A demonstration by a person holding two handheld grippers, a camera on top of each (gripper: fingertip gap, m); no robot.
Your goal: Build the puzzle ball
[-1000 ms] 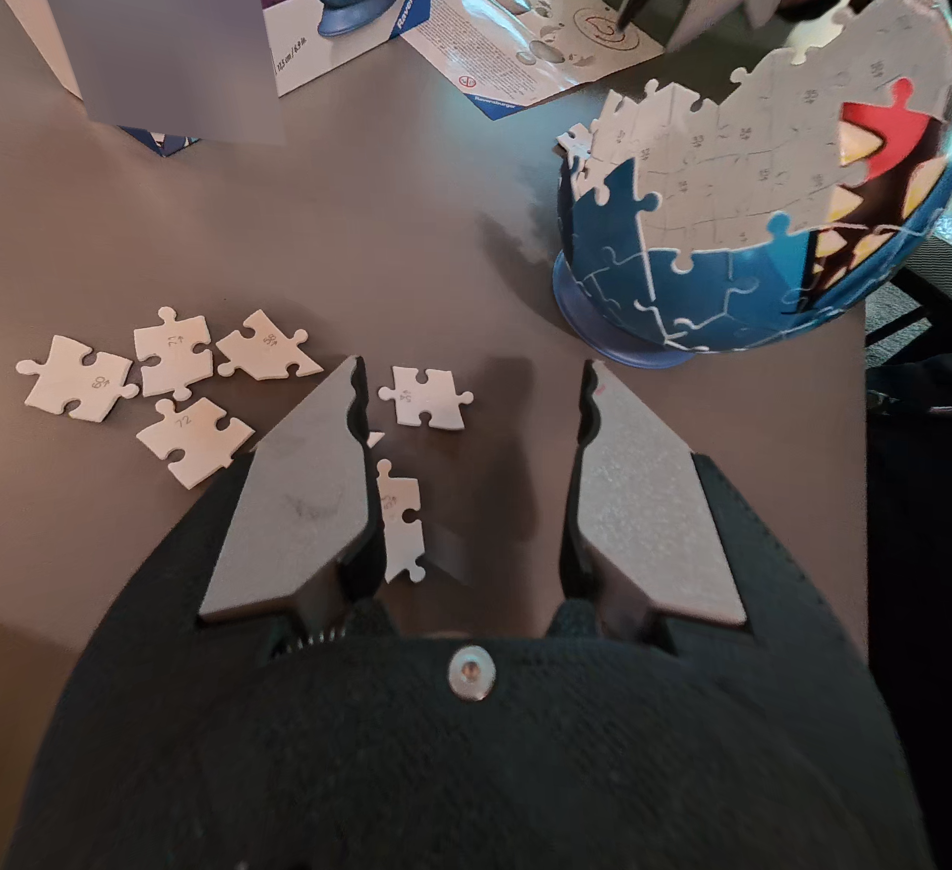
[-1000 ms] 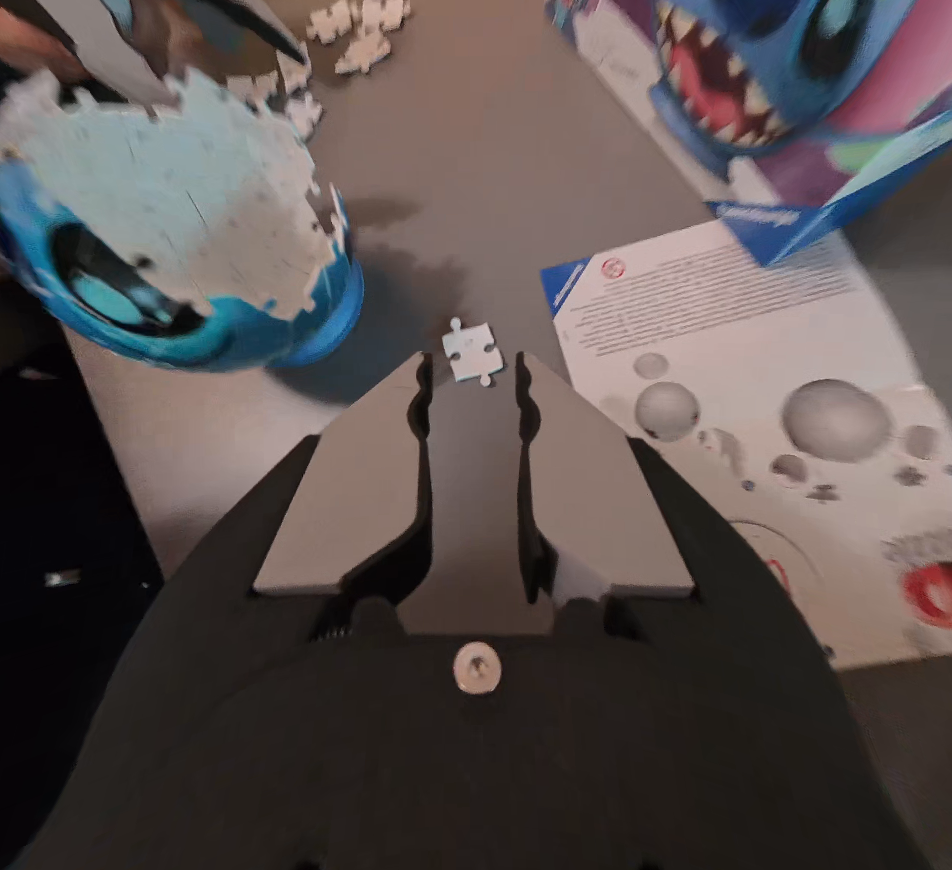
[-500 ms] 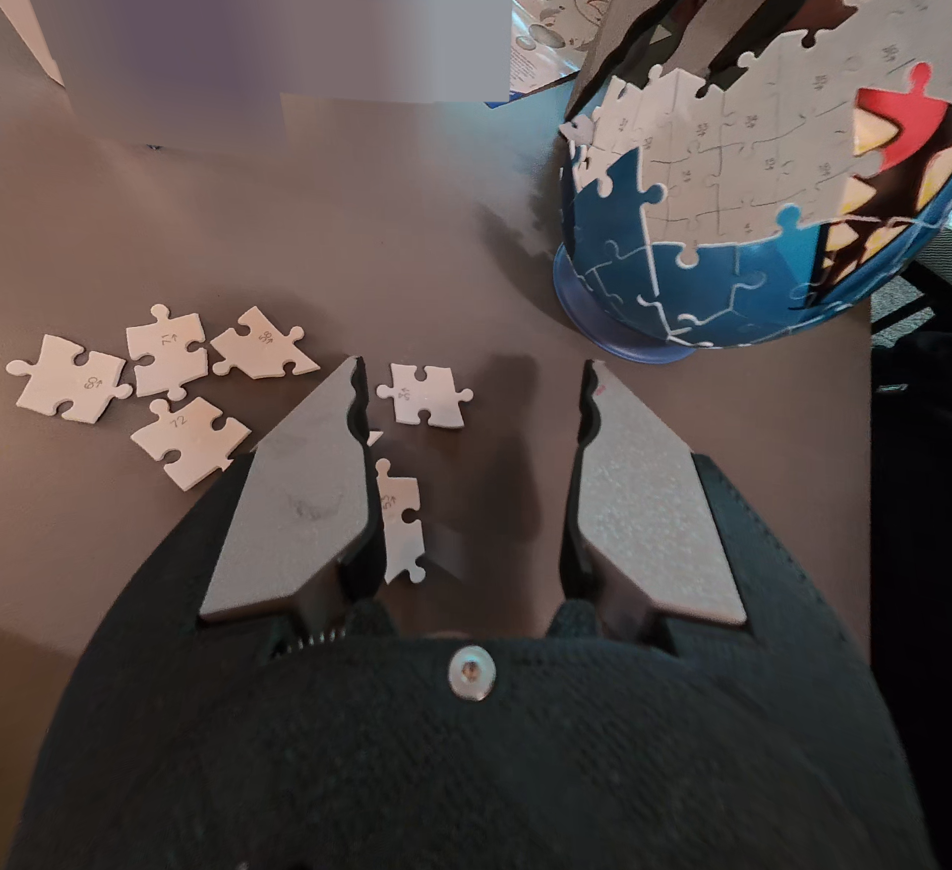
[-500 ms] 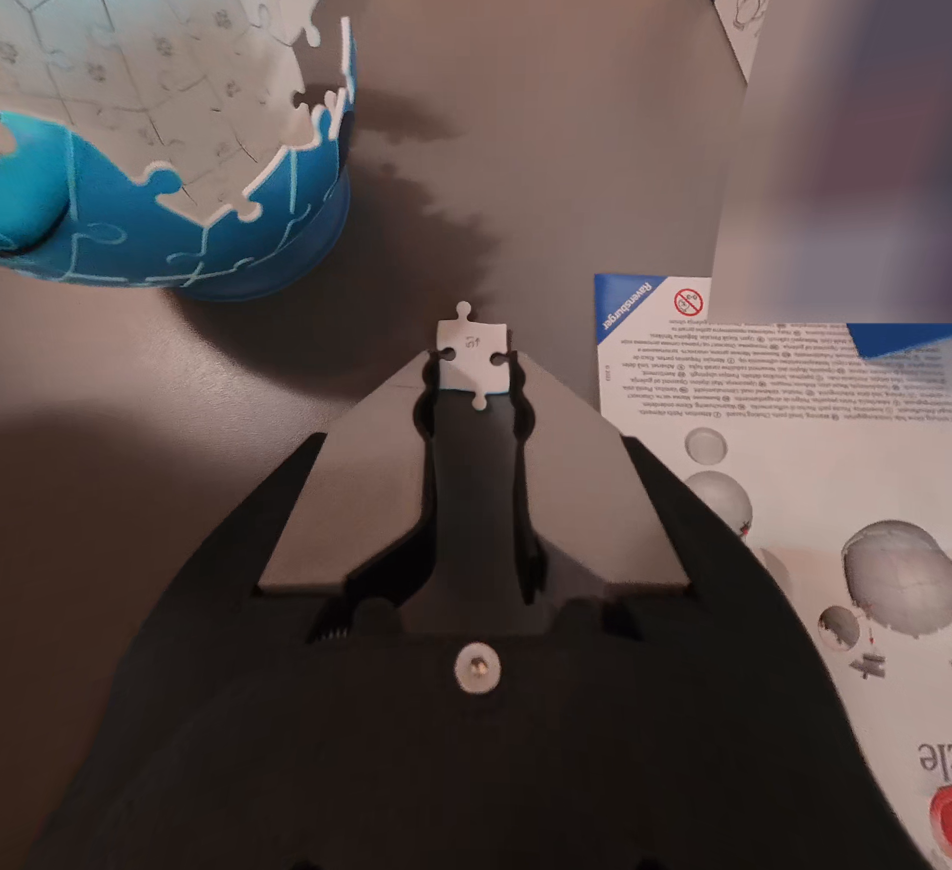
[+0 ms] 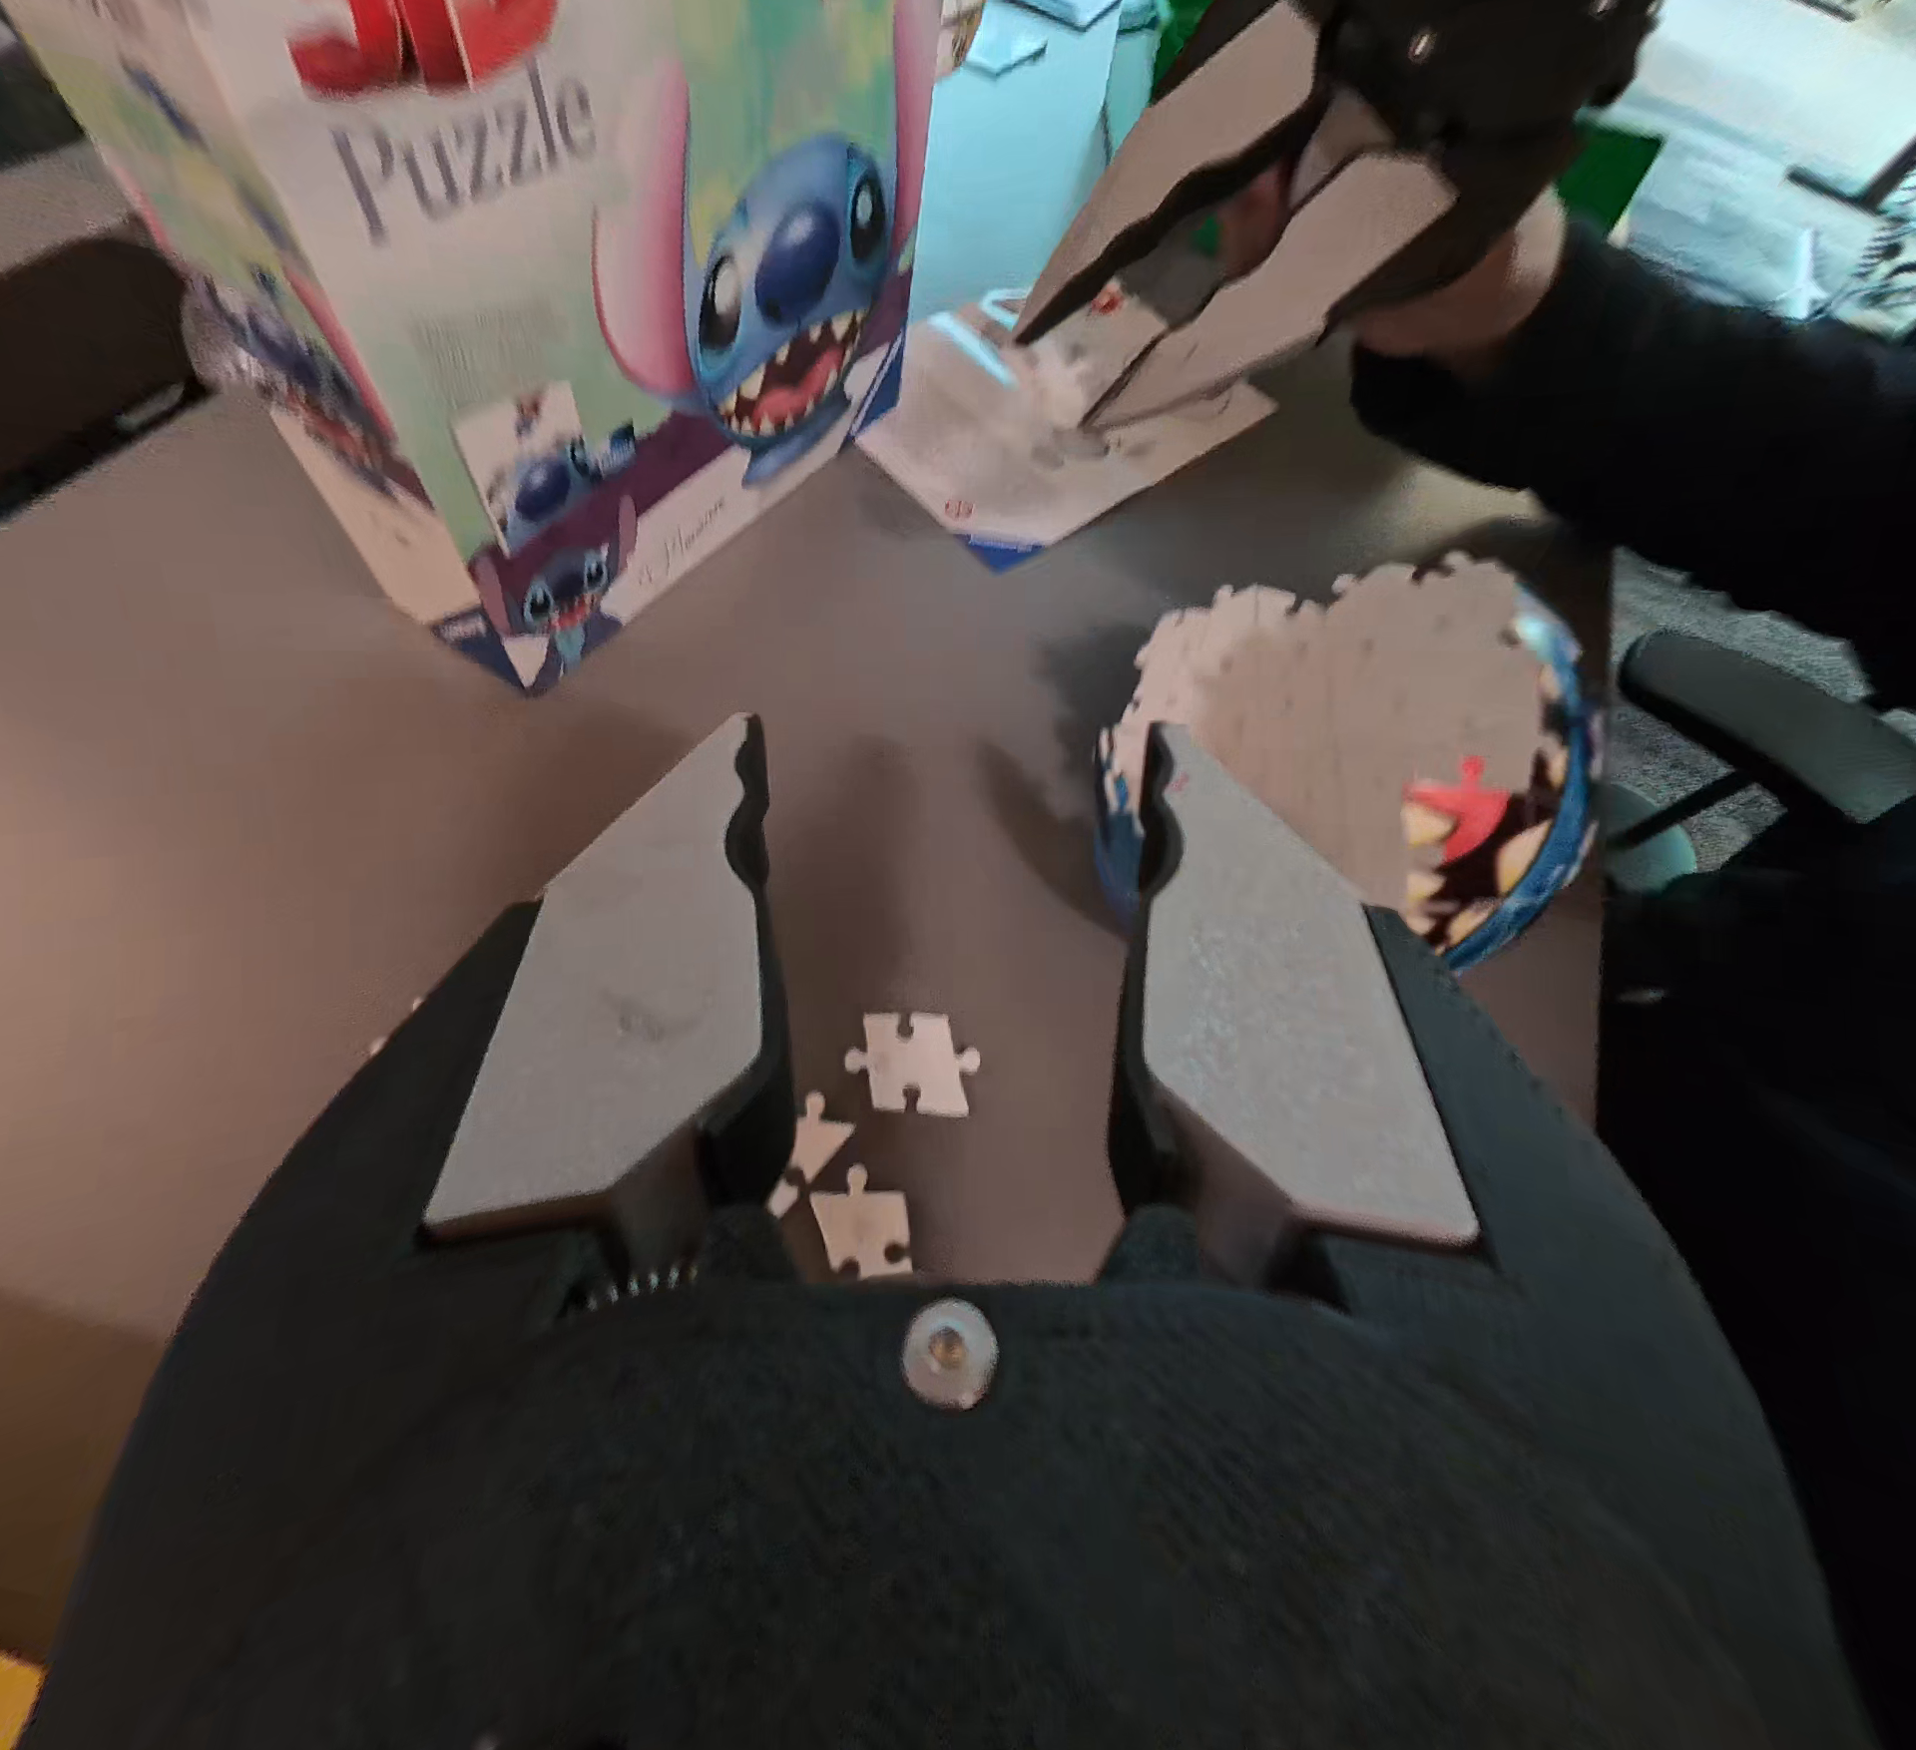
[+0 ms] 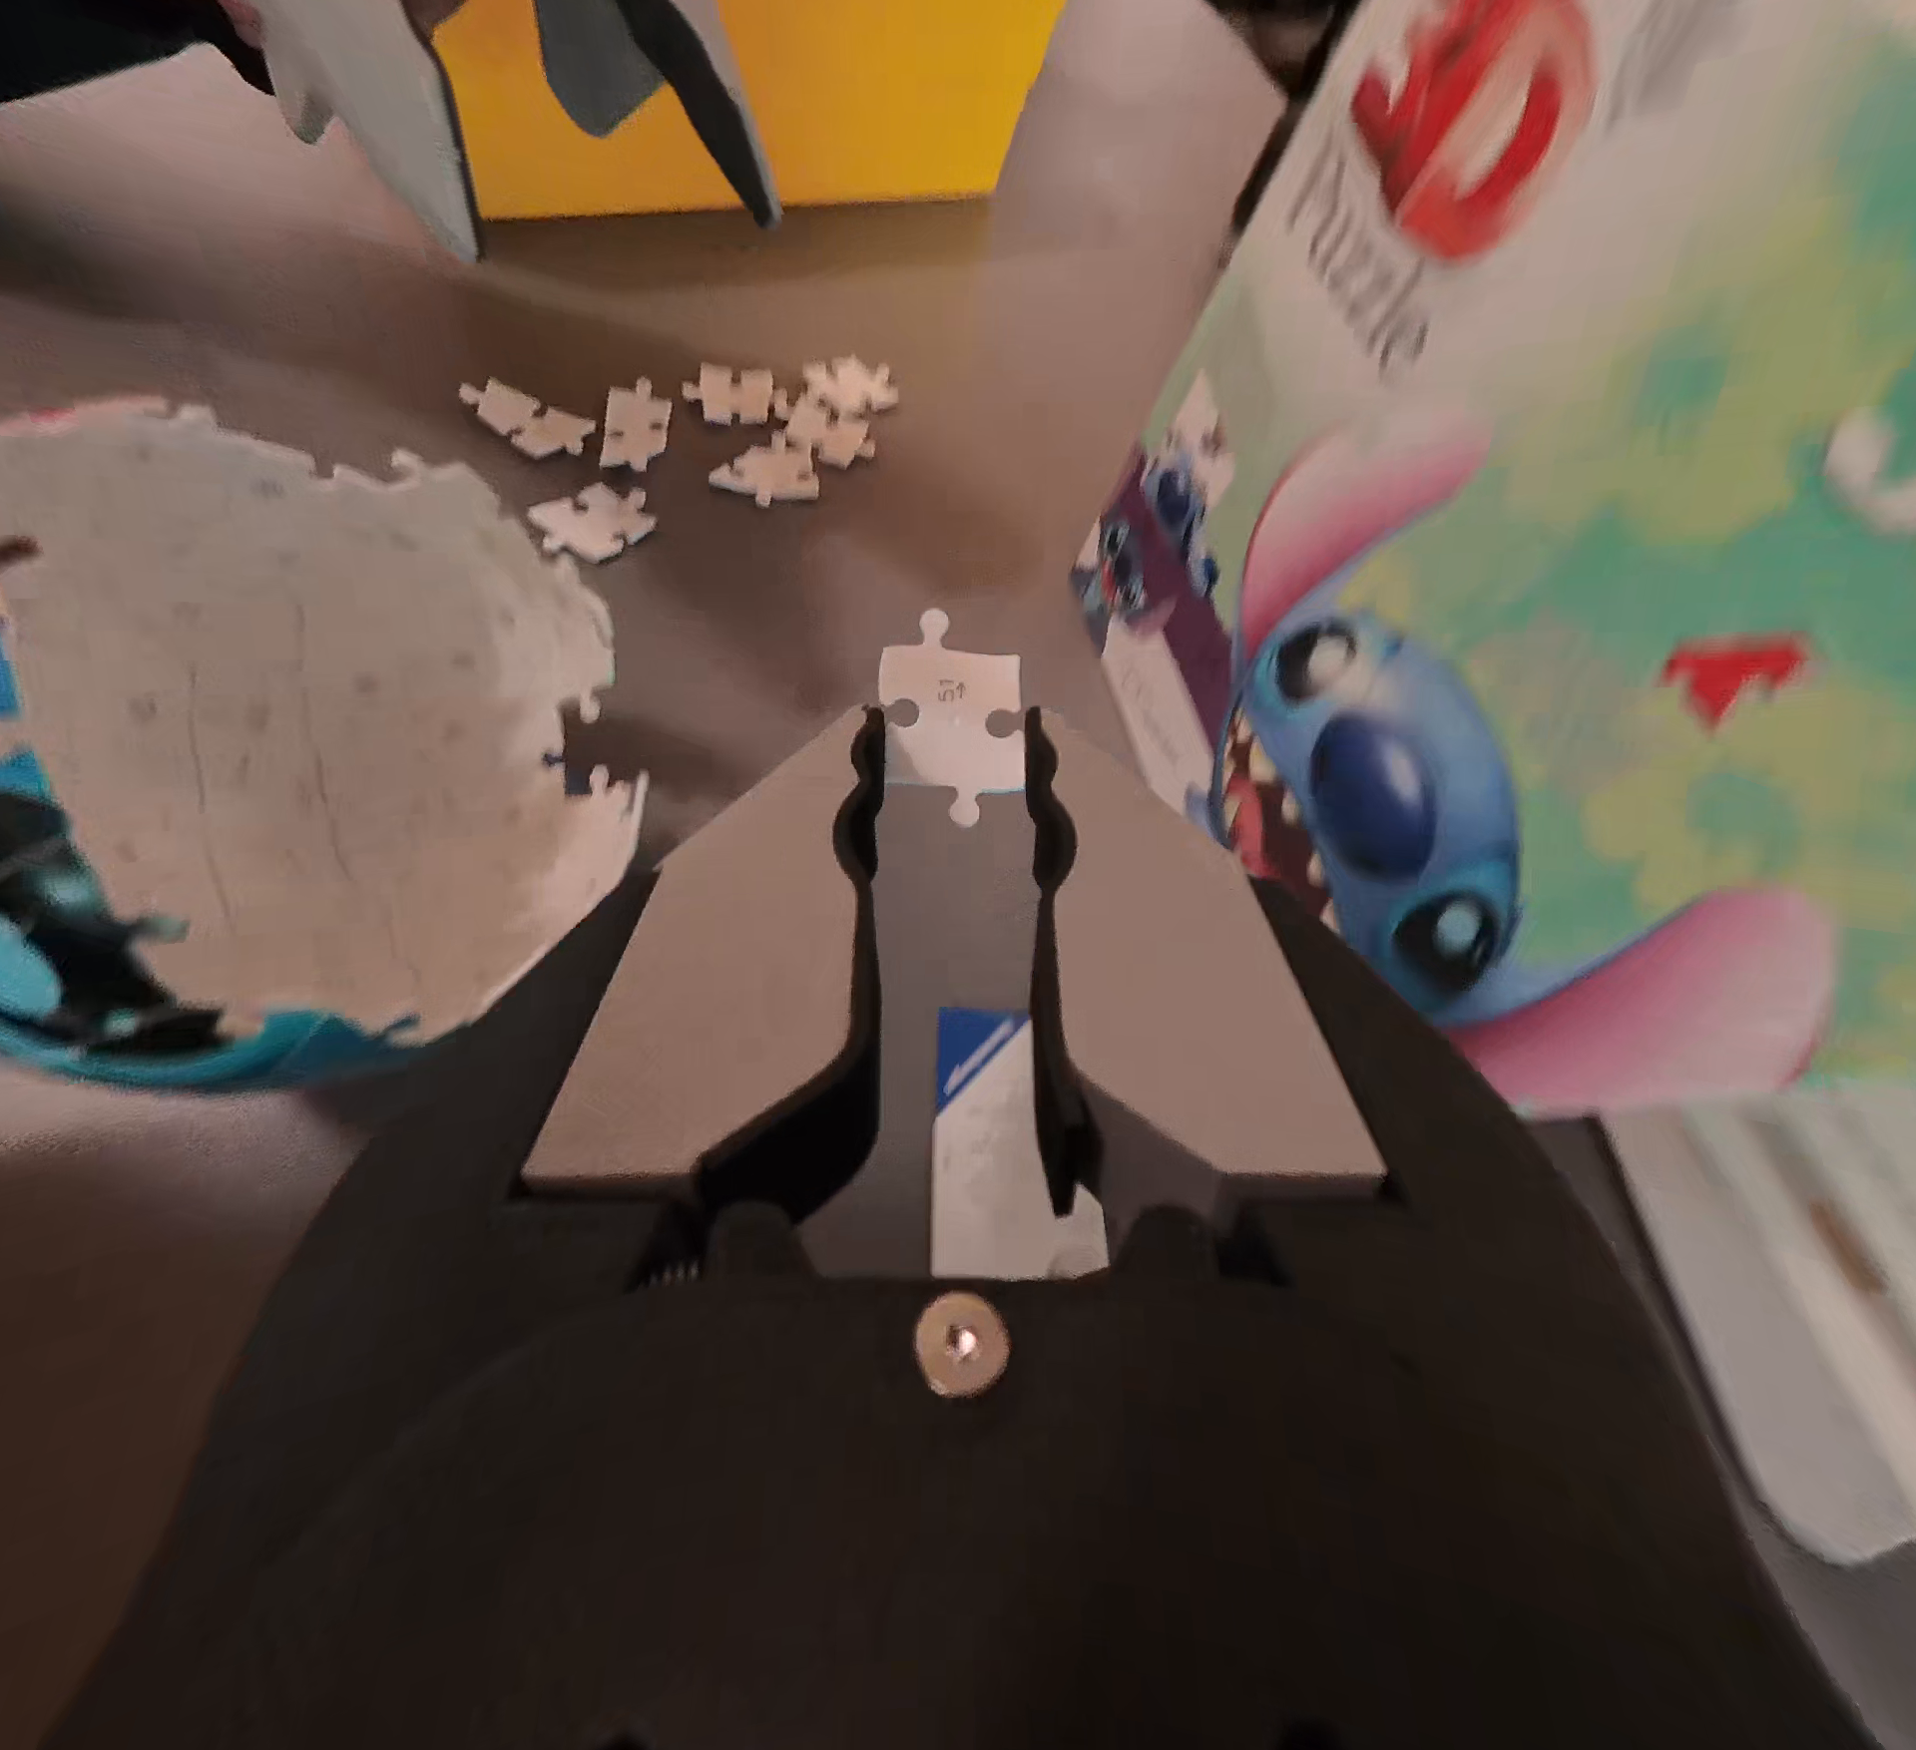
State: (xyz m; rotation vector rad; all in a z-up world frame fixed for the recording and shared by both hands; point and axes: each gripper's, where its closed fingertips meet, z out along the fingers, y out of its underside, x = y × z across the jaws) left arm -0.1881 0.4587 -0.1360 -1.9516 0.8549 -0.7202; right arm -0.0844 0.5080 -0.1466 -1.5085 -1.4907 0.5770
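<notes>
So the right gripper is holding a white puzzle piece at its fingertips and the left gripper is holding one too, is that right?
Not quite. The right gripper does hold a white puzzle piece at its fingertips, but the left gripper is open and empty; the left wrist view shows only table and loose pieces between its fingers.

table point(image 5: 259, 819): we'd call it matt brown, smooth
puzzle box point(image 6: 1555, 560): glossy printed cardboard, right of frame
puzzle ball point(image 6: 259, 715): dull white inside, shiny blue outside
right gripper point(image 6: 952, 726): matt grey fingers, black plastic body, metal screw
bin point(image 6: 829, 42): smooth yellow plastic, we reckon
</notes>
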